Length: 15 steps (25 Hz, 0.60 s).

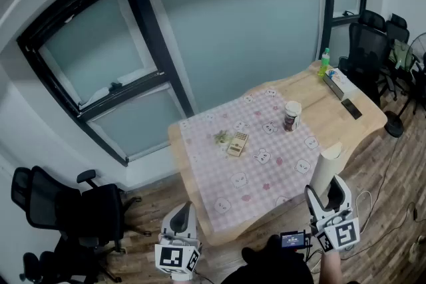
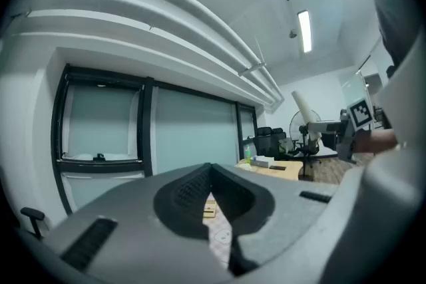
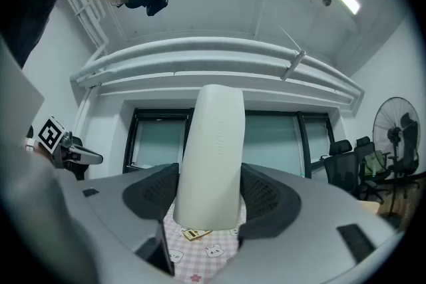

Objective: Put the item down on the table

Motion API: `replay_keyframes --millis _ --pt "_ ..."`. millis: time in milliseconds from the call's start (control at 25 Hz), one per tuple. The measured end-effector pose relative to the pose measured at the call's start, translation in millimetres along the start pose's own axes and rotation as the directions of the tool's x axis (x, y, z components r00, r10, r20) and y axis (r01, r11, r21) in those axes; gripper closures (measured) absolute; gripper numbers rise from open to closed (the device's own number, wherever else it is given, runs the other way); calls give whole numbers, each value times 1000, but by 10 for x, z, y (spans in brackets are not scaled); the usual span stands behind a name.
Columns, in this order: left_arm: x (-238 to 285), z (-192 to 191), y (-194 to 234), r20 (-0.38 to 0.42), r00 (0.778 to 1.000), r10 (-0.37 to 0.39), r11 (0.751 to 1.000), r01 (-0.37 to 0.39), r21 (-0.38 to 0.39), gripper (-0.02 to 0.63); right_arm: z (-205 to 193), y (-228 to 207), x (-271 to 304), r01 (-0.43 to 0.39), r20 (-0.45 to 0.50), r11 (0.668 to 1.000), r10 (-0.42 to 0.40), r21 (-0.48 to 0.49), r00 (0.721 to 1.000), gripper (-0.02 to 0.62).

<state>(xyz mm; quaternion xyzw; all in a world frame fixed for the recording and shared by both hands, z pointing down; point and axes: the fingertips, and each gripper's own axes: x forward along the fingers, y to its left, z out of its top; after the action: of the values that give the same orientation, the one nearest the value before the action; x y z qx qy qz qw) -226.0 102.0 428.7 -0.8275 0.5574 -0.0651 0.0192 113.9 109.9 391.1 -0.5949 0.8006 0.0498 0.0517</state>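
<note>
Office room seen from steeply above, with a black chair (image 1: 63, 206) on the wooden floor at far left. Low in the picture, left of centre, the left hand-held gripper (image 1: 186, 209) sits short of the near edge, its jaws drawn together with nothing between them. Beyond it stands a pale wooden tabletop (image 1: 319, 93), mostly covered by a pink checked cloth (image 1: 219, 186) printed with small animal faces. A beige calculator-like object (image 1: 237, 143) lies near the middle of the cloth, and a dark cup with a pale lid (image 1: 291, 116) stands to its right. Further right, the right hand-held gripper (image 1: 326, 193) is closed on the lower part of a tall white item (image 1: 326, 166), which stands upright above the jaws, in the air beside the near right edge and not yet down. A green bottle (image 1: 324, 62) stands at the far right corner. The item looks tall and narrow, so it may topple if set down tilted or let go before its base rests flat. Released here, it would likely miss the edge and fall to the floor. Carried too far in, it could knock the cup.
</note>
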Motion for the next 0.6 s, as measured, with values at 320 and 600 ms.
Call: replay_keyframes --millis 320,600 --pt "-18 10 -24 -3 1000 -2 1000 2 0 606 18 -2 -21 3 0 1000 -3 -4 1000 290" --pt "-29 15 -55 -2 1000 -3 1000 3 -1 606 32 7 -29 -15 15 1000 15 25 1000 290"
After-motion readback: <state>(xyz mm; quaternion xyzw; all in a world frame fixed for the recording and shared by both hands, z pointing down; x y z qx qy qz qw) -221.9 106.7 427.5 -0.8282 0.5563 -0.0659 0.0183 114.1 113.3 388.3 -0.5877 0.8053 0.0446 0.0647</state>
